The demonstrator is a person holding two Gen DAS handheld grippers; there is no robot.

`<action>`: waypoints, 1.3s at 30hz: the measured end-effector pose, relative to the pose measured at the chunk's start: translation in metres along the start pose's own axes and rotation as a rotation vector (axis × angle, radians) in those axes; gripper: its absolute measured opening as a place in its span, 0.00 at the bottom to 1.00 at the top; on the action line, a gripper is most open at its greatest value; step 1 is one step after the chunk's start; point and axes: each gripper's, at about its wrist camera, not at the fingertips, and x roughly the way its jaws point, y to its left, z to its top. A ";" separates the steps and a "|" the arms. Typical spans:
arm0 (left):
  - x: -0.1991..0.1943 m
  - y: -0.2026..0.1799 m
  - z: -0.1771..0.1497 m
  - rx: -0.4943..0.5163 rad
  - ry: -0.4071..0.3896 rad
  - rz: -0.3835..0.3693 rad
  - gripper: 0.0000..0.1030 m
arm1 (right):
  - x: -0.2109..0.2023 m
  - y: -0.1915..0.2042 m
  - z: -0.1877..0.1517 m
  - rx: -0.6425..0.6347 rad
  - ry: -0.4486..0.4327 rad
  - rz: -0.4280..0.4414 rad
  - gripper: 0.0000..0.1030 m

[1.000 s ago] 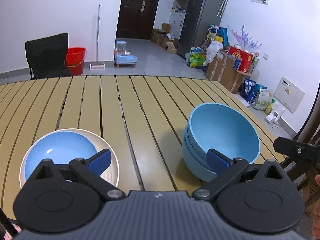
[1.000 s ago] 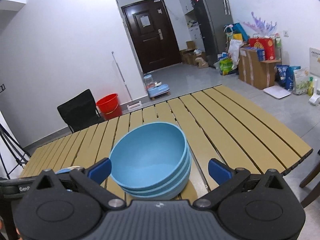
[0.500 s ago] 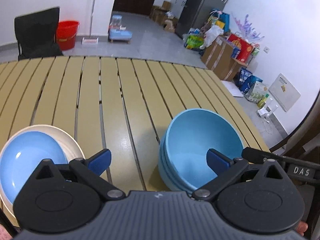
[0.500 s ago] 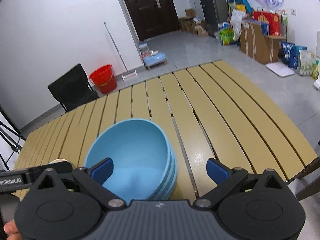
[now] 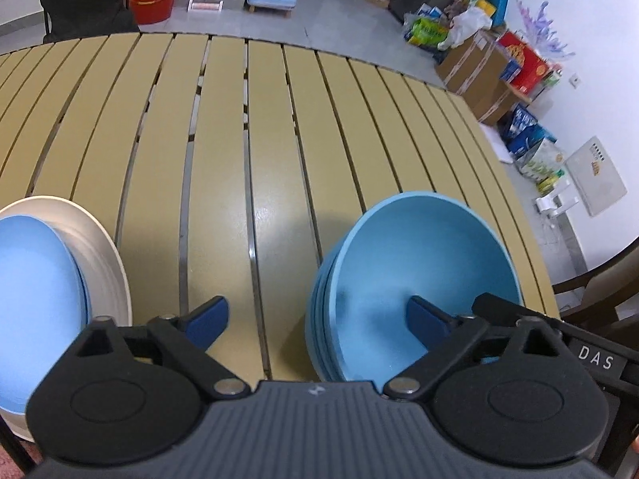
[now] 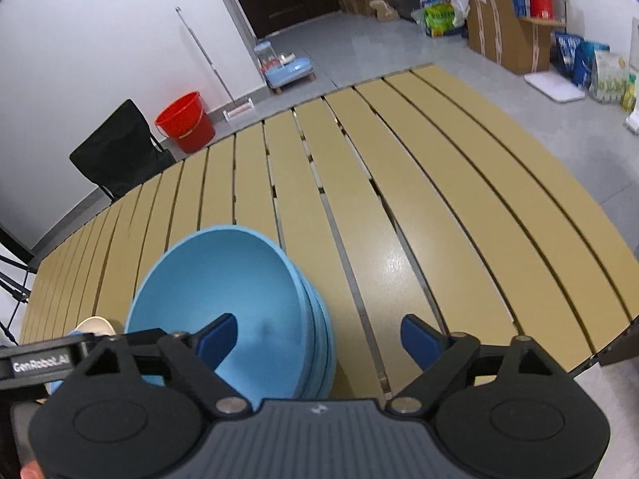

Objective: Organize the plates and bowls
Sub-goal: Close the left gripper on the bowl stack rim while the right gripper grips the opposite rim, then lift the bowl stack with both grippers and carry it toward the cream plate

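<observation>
A stack of light blue bowls (image 5: 423, 275) stands near the front right of the slatted table (image 5: 255, 139). My left gripper (image 5: 317, 317) straddles the stack's left wall, with its right finger inside the top bowl and its left finger outside. Its jaws are closing and the pads stand apart from the wall. My right gripper (image 6: 319, 337) straddles the right wall of the same stack (image 6: 223, 279), left finger inside, jaws closing too, pads not touching. A blue plate (image 5: 36, 299) lies on a white plate (image 5: 106, 247) at the left.
The table's right edge (image 6: 599, 263) runs close to the bowls, and a dark chair (image 5: 599, 295) stands beside it. A black chair (image 6: 120, 147) and a red bucket (image 6: 185, 121) stand beyond the far edge. Boxes (image 6: 507, 32) and bags line the right wall.
Both grippers have tipped downward and come in over the bowl stack from either side. Their jaws have narrowed a little. The plates have slid to the left edge of the left wrist view.
</observation>
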 end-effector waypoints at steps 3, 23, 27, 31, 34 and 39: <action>0.007 -0.001 0.002 0.001 0.021 -0.001 0.80 | 0.008 -0.004 0.001 0.015 0.030 0.006 0.77; 0.035 -0.009 0.004 -0.001 0.121 -0.019 0.41 | 0.036 0.002 -0.004 0.016 0.120 0.034 0.26; 0.036 -0.010 0.002 0.002 0.125 -0.010 0.28 | 0.034 -0.004 -0.005 0.023 0.121 0.042 0.25; 0.036 -0.010 0.002 0.005 0.119 -0.012 0.27 | 0.033 -0.005 -0.005 0.023 0.120 0.045 0.25; 0.036 -0.010 0.001 0.008 0.114 -0.011 0.27 | 0.033 -0.005 -0.006 0.019 0.118 0.045 0.25; 0.036 -0.011 0.000 0.015 0.109 -0.013 0.27 | 0.032 -0.007 -0.007 0.020 0.113 0.052 0.24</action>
